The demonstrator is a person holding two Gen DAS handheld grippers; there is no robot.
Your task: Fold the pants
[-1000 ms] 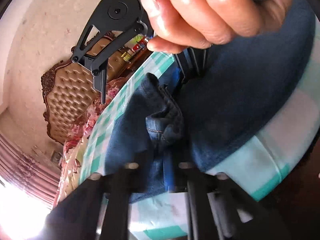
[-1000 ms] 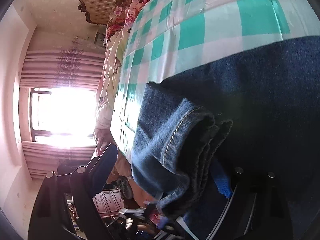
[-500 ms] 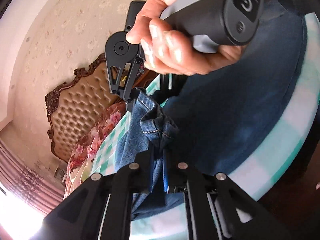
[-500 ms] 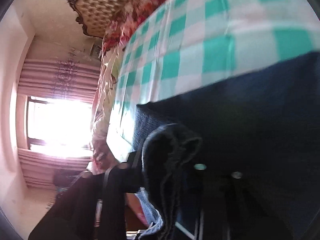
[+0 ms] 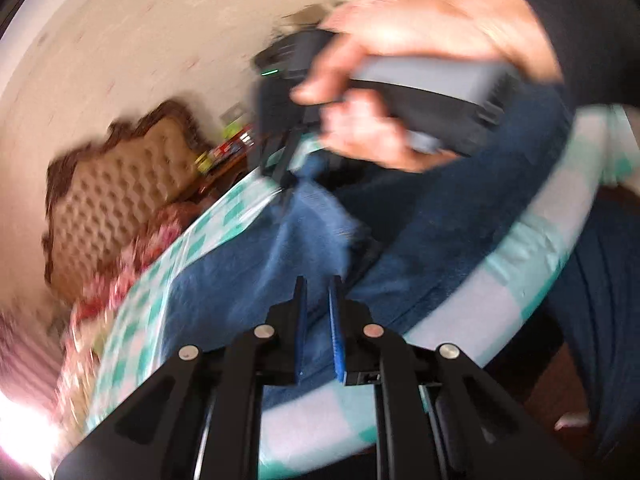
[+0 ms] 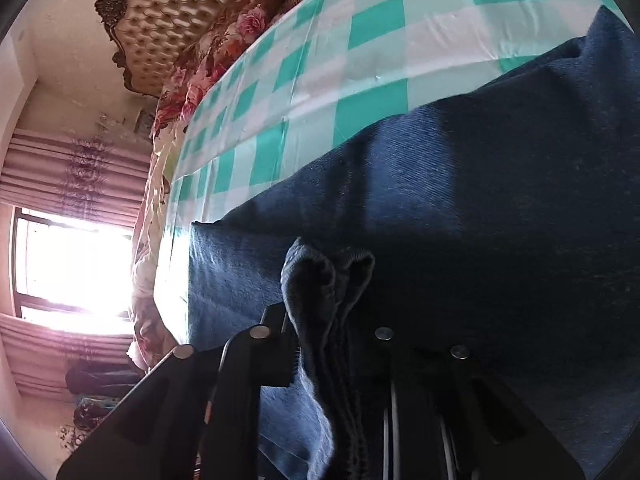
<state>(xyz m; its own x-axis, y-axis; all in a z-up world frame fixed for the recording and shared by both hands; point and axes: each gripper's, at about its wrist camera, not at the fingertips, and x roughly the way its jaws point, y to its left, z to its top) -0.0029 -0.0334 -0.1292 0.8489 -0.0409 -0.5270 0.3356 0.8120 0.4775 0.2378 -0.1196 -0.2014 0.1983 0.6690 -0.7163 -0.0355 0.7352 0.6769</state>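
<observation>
Pinching a bunched fold of the pants [image 6: 328, 280], my right gripper [image 6: 332, 344] holds it above the checkered tablecloth [image 6: 360, 60]. My left gripper [image 5: 318, 312] (view blurred) stands narrow, denim between its fingers, though I cannot tell if it grips.

1. The place is a home, most likely a bedroom.
2. A tufted tan headboard [image 6: 168, 20] with a dark carved wooden frame stands in the upper left of the right wrist view.
3. Rose-patterned bedding [image 6: 224, 40] lies just beside it.
4. Pink curtains [image 6: 72, 172] frame a bright window [image 6: 72, 264] at the left edge.
5. A green-and-white checked cloth [image 6: 360, 60] covers the work surface across the top.
6. Pale patterned wallpaper [image 5: 160, 40] fills the upper left of the blurred left wrist view.
</observation>
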